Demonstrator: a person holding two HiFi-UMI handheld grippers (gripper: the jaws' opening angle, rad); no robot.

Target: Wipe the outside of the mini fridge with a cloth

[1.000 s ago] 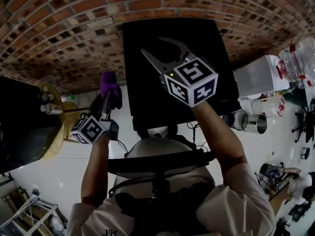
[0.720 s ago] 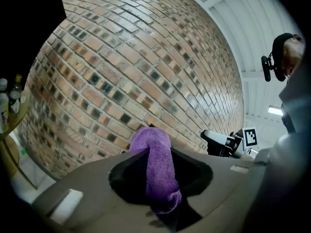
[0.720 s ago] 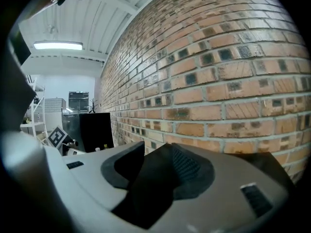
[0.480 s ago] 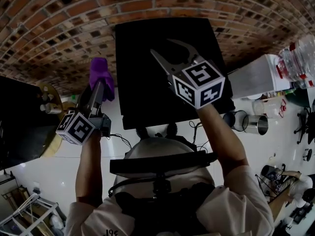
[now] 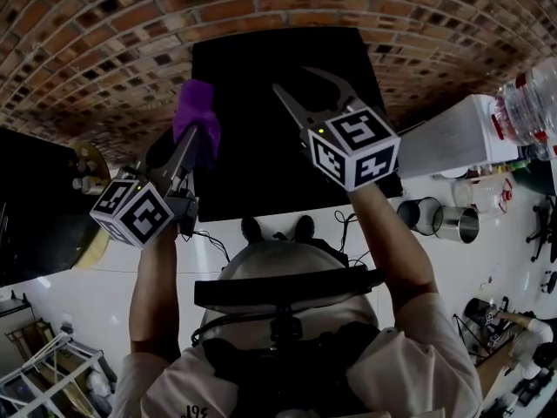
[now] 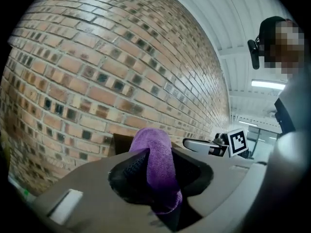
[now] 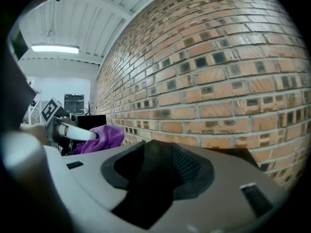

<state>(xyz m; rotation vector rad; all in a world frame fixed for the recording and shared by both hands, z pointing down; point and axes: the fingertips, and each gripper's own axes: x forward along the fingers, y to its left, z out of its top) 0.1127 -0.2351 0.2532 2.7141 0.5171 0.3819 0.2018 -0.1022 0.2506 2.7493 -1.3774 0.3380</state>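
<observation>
With the left tool clamped on the purple cloth, best to lay that cloth flat on the black mini fridge just to its right and sweep edge to edge, holding the right tool, jaws apart and empty, clear above it.

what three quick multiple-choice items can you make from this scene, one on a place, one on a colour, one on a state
1. Where is the cloth?
A. on the floor
B. held by the left hand-held gripper
C. on a shelf

2. What colour is the cloth?
A. purple
B. white
C. green

3. The right hand-held gripper is:
A. shut on a bottle
B. open and empty
C. shut tight

Key: 1 B, the left gripper view shows the cloth pinched between the jaws; 2 A, it reads purple in every view; 3 B, its jaws stand apart with nothing between them.
</observation>
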